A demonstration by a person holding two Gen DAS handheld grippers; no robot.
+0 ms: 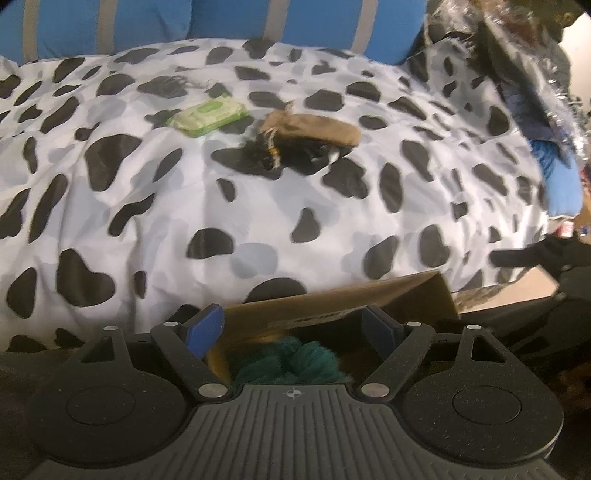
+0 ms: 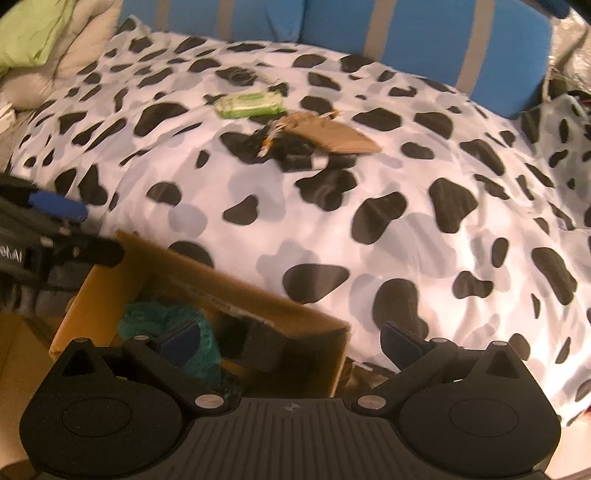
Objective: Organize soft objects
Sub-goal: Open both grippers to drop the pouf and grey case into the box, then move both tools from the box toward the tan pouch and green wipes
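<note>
**Both grippers open over the box**

The left gripper (image 1: 291, 328) stands wide, nothing between its blue pads (image 1: 207, 326), poised above the cardboard box (image 1: 332, 306). The right gripper (image 2: 291, 338) is also spread wide and empty, its left finger over the box, its right over the spotted duvet (image 2: 406, 206). Teal yarn (image 2: 166, 321) lies inside the box. Farther out on the duvet sit a tan pouch (image 1: 314, 127) touching a dark fuzzy item (image 1: 280, 153), and just beside them a green wipes pack (image 1: 208, 116). Blue cushions (image 1: 147, 22) line the back.
</note>
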